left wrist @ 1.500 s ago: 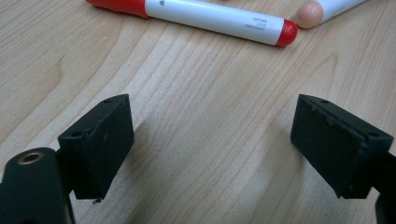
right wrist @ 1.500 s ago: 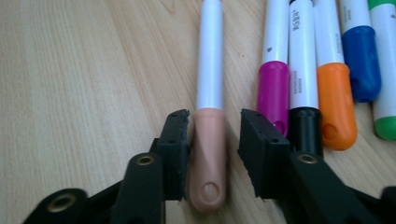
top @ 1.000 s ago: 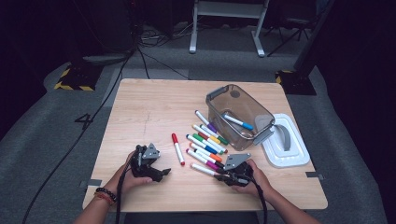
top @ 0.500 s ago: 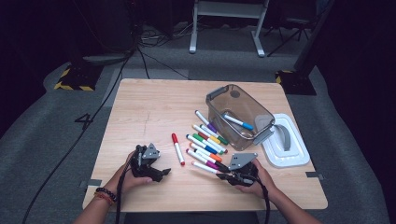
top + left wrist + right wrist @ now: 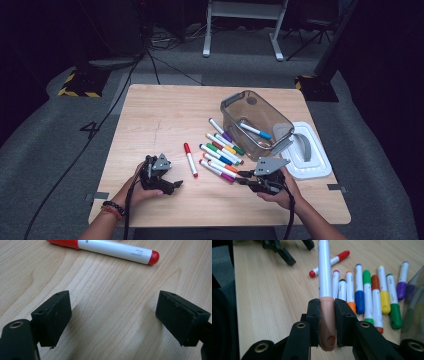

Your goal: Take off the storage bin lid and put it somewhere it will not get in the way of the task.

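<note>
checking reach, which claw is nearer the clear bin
Right. The right claw sits just in front of the clear bin, gripping a marker; the left claw is far over to its left.

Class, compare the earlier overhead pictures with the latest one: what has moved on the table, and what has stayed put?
The right gripper, its jaws shut on a peach-capped marker, has drawn back from the row of markers toward the table's near edge, taking that marker with it. The left gripper, jaws open, stayed where it was, as did the red marker, the clear bin and the white lid.
</note>
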Action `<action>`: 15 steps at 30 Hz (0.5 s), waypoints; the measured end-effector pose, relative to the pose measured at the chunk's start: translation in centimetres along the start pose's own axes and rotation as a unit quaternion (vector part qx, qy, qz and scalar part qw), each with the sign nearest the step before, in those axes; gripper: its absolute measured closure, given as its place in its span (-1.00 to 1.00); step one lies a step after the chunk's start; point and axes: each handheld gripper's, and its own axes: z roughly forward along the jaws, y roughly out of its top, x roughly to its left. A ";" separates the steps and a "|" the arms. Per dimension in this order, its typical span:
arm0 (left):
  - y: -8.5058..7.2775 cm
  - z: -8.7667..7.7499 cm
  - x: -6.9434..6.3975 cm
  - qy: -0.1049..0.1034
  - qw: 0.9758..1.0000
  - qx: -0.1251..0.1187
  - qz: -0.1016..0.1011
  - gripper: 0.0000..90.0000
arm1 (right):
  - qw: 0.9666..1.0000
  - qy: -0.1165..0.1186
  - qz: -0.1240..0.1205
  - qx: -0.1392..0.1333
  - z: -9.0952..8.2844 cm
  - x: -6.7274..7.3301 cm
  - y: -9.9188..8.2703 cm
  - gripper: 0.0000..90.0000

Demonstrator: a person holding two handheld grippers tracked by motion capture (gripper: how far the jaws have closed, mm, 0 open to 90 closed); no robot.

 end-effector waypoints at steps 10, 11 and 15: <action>0.0 0.0 0.0 0.000 1.000 0.000 0.000 -0.69 | 0.998 -0.045 -0.008 -0.035 -3.7 -1.5 2.8 0.67; 0.0 0.0 0.0 0.000 1.000 0.000 0.000 -0.69 | 0.998 -0.048 -0.009 -0.035 -4.0 -1.8 3.0 0.67; 0.0 0.0 0.0 0.000 1.000 0.000 0.000 -0.69 | 0.997 -0.067 -0.006 -0.037 -5.1 -3.0 3.9 0.67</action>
